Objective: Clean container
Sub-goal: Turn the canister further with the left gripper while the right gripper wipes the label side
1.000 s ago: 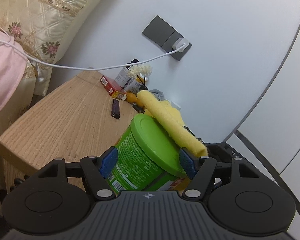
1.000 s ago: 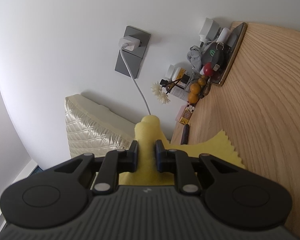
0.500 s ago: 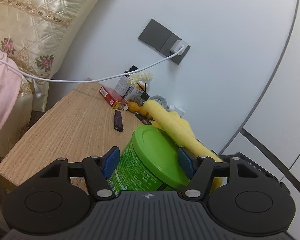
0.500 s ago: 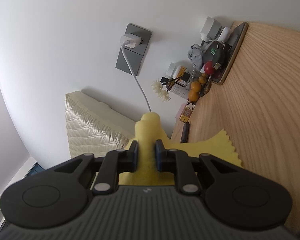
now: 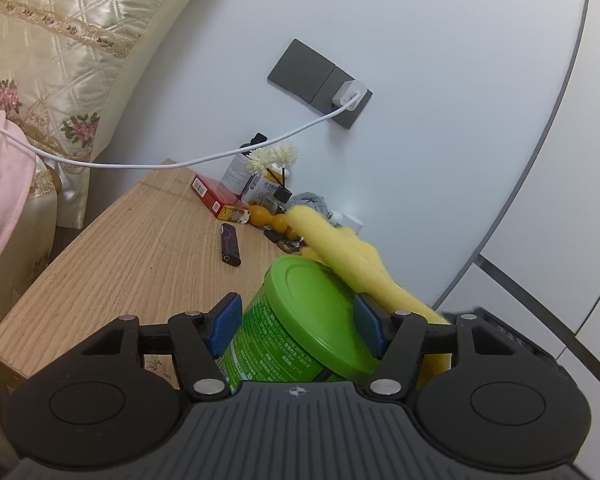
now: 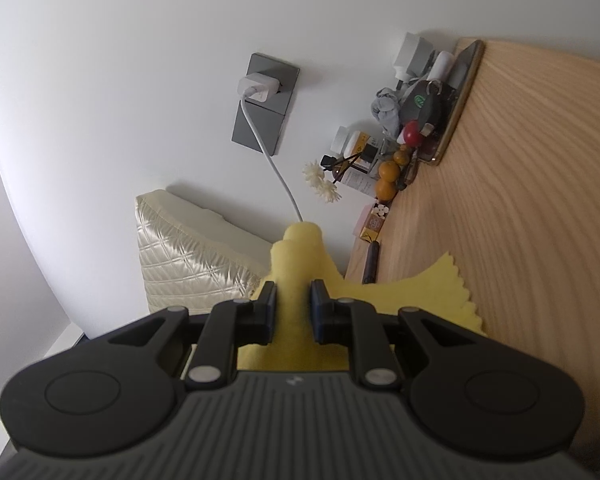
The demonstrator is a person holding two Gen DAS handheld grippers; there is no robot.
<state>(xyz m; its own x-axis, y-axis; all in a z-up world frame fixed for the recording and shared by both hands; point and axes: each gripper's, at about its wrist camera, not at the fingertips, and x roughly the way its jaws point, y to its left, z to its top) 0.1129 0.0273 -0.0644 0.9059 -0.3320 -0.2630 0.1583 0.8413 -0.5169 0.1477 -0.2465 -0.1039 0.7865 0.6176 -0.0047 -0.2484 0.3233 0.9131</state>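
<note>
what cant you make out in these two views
- Can base: left wrist view, hidden behind the left tongs.
- Can label text: left wrist view, too small to read.
- Can itself: right wrist view, out of frame; only the cloth in the right tongs shows.
- Cloth-to-lid contact: left wrist view, unclear.

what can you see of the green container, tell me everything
The green container is a round tub with a smooth, bright green lid that looks like plastic, and a green label printed with small white text and a barcode. It is tilted, lid facing up and away, clamped between the blue pads of the left gripper above the wooden table. A yellow cloth lies across the lid's far edge. Its base is hidden behind the gripper.
</note>
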